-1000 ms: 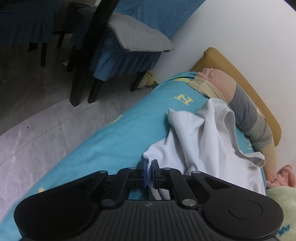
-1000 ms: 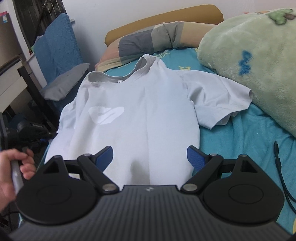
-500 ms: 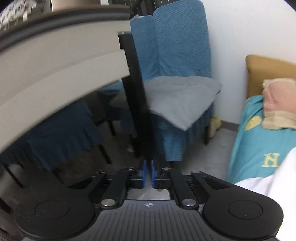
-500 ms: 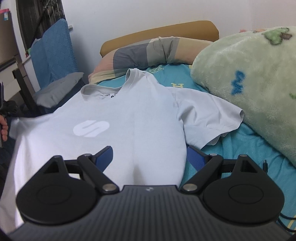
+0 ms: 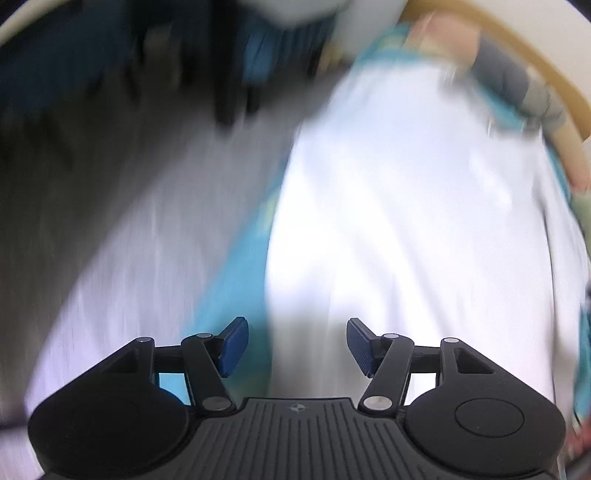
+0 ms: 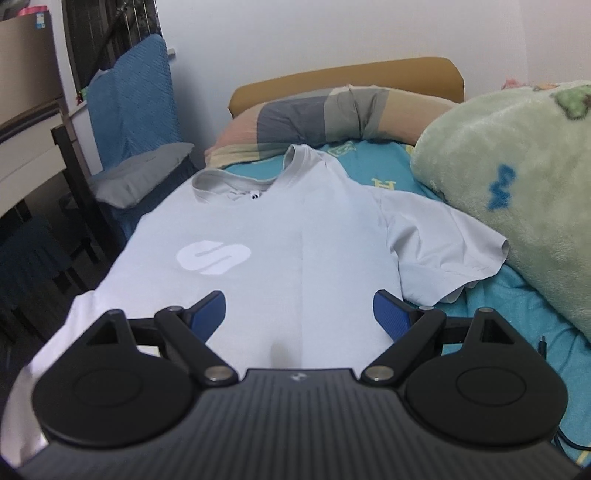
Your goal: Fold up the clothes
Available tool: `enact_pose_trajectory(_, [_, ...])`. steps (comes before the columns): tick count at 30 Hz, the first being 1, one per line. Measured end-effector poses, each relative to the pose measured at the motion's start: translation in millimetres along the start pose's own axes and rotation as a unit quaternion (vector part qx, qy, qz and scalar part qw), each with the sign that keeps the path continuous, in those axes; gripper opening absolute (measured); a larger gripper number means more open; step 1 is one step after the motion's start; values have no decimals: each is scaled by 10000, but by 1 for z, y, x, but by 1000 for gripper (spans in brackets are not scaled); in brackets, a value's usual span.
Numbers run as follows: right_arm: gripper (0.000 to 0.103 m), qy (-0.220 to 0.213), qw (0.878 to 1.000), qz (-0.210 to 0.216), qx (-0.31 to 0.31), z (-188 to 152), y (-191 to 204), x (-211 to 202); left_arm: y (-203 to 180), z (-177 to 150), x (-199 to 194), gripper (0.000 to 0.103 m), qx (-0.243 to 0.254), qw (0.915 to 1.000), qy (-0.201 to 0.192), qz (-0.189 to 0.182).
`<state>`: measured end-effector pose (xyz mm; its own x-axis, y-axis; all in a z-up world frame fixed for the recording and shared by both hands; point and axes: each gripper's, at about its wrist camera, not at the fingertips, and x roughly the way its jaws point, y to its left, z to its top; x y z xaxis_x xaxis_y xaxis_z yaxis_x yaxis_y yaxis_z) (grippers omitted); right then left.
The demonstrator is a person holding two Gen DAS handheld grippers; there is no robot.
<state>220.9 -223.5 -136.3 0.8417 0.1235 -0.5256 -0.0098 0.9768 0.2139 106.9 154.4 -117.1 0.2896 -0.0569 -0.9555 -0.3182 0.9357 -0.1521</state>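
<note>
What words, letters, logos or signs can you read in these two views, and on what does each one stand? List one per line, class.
"H": yellow letter on the teal bedsheet, beside the T-shirt.
"S"-like white logo: on the T-shirt's chest.
Blue mark on the green blanket: not readable as a letter.
Neck label inside the collar: too small.
Sticker on the cabinet: too small.
Left wrist view: blurred, nothing readable.

White S-shaped logo on the t-shirt [image 6: 280, 236] chest, yellow letter H on the teal bedsheet [image 6: 380, 182] at 1 o'clock of it, blue squiggle on the green blanket [image 6: 517, 192].
</note>
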Motion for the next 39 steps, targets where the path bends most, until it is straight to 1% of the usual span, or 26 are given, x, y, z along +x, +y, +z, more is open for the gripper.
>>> enact_pose_trajectory(2, [88, -41, 10000, -12, -12, 0, -2, -11, 9, -31, 0, 62, -262, 9988, 413, 70])
enact_pose_trajectory(5, [88, -121, 9998, -110, -139, -2, -3, -28, 8, -51, -10, 62, -168, 9990, 392, 95])
enact_pose_trajectory(6, [88, -124, 9997, -143, -154, -3, -5, -33, 6, -51, -14, 59, -85, 9993, 352, 68])
enact_pose_trajectory(8, [88, -94, 9998, -165, -101, -5, -10, -44, -1, -50, -20, 46, 104, 9994, 331, -24])
enact_pose_trajectory(10, [88, -54, 9998, -177, -71, -7, -13, -54, -12, -46, -20, 5, 339, 9985, 421, -84])
enact_pose_trajectory(13, [88, -78, 9998, -196, -74, -8, -17, -67, -26, -32, -28, 4, 584, 9971, 413, 255])
enact_pose_trajectory(14, [88, -100, 9997, -196, -62, -8, -18, -71, -26, -29, -33, 4, 656, 9963, 400, 396])
enact_pose_trajectory(16, [88, -147, 9997, -197, 2, -7, -21, -77, -20, -26, -43, 4, 751, 9931, 416, 805])
enact_pose_trajectory(17, [88, -168, 9997, -196, 37, -6, -23, -79, -15, -25, -45, 4, 709, 9917, 484, 956])
enact_pose_trajectory(18, [88, -190, 9996, -196, 72, -6, -25, -81, -12, -24, -47, 1, 666, 9897, 532, 1153])
enact_pose_trajectory(19, [88, -207, 9995, -204, 115, -5, -27, -82, -11, -22, -51, 1, 690, 9889, 463, 1233])
enact_pose_trajectory(20, [88, -214, 9994, -203, 181, -5, -30, -82, -11, -20, -55, 1, 723, 9882, 379, 1297])
enact_pose_trajectory(21, [88, -218, 9992, -195, 260, -4, -33, -83, -10, -19, -59, 5, 668, 9900, 351, 1196])
enact_pose_trajectory(22, [88, -214, 9990, -180, 350, -4, -36, -82, -11, -19, -65, 11, 612, 9921, 255, 1063])
enact_pose_trajectory(23, [88, -199, 9986, -157, 454, -4, -40, -82, -13, -19, -72, 14, 556, 9940, 149, 928])
enact_pose_trajectory(24, [88, -175, 9981, -129, 572, -4, -44, -81, -19, -20, -79, 22, 632, 9948, -81, 801])
enact_pose_trajectory(25, [88, -150, 9974, -99, 696, -4, -49, -79, -27, -20, -85, 34, 754, 9941, -353, 701])
enact_pose_trajectory(26, [88, -145, 9965, -82, 819, -3, -54, -77, -35, -20, -91, 42, 879, 9923, -628, 604])
enact_pose_trajectory(27, [88, -154, 9954, -72, 940, -3, -59, -74, -45, -22, -99, 57, 943, 9900, -931, 485])
enact_pose_trajectory(28, [88, -163, 9942, -63, 1060, -3, -64, -72, -56, -23, -107, 65, 979, 9870, -1232, 334])
enact_pose_trajectory(29, [88, -181, 9929, -60, 1176, -3, -70, -68, -66, -24, -114, 68, 993, 9833, -1514, 162])
enact_pose_trajectory(31, [88, -234, 9894, -59, 1429, -1, -83, -57, -90, -27, -120, 82, 978, 9745, -2012, -174])
enact_pose_trajectory(33, [88, -303, 9849, -86, 1705, 0, -98, -44, -113, -30, -119, 84, 975, 9637, -2439, -472])
enact_pose_trajectory(35, [80, -352, 9798, -126, 1962, 1, -114, -27, -132, -30, -103, 86, 1029, 9541, -2703, -784])
enact_pose_trajectory(37, [80, -418, 9762, -163, 2123, 2, -132, -7, -148, -30, -83, 86, 1050, 9489, -2820, -952])
enact_pose_trajectory(39, [80, -438, 9730, -280, 2250, 0, -152, 16, -151, -32, -60, 86, 1197, 9449, -2864, -1036])
